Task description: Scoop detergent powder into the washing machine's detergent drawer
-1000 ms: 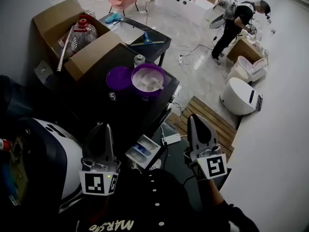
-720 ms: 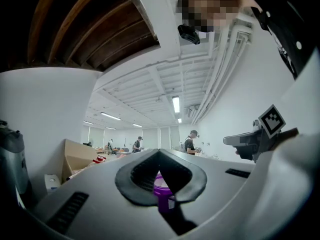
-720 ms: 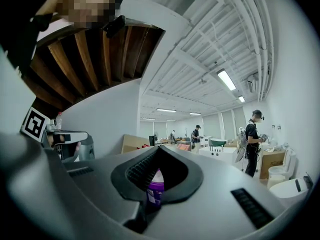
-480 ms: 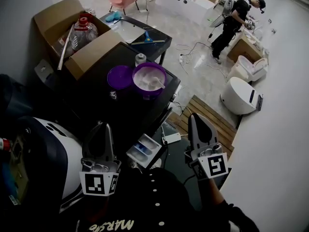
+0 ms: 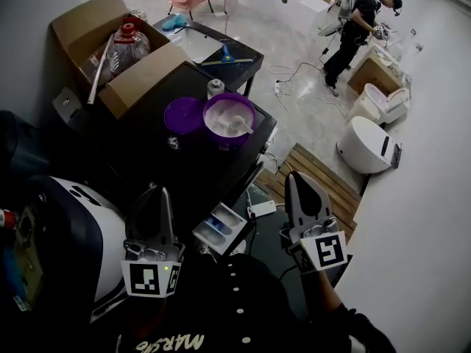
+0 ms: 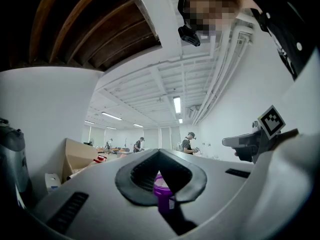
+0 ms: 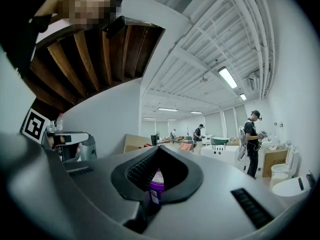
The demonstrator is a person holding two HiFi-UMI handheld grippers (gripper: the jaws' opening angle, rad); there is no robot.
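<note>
A purple tub (image 5: 229, 120) of white powder with a white scoop (image 5: 239, 127) in it stands on the black table (image 5: 184, 168), its purple lid (image 5: 182, 116) beside it on the left. The detergent drawer (image 5: 219, 228) stands pulled out of the white washing machine (image 5: 81, 226), below the table's near edge. My left gripper (image 5: 160, 193) hangs shut and empty left of the drawer. My right gripper (image 5: 296, 179) is shut and empty to the drawer's right. Both point level towards the tub, which shows through the shut jaws in the left gripper view (image 6: 162, 190) and the right gripper view (image 7: 156, 188).
An open cardboard box (image 5: 81, 28) with a red-capped bottle (image 5: 132, 39) stands at the back left. A small white bottle (image 5: 214, 88) is behind the tub. A wooden pallet (image 5: 320, 182), a power strip (image 5: 261, 210) and a white round unit (image 5: 364, 147) lie right. A person (image 5: 353, 35) works far off.
Neither gripper has moved. The person in the background has shifted a little, and the view has tilted slightly.
</note>
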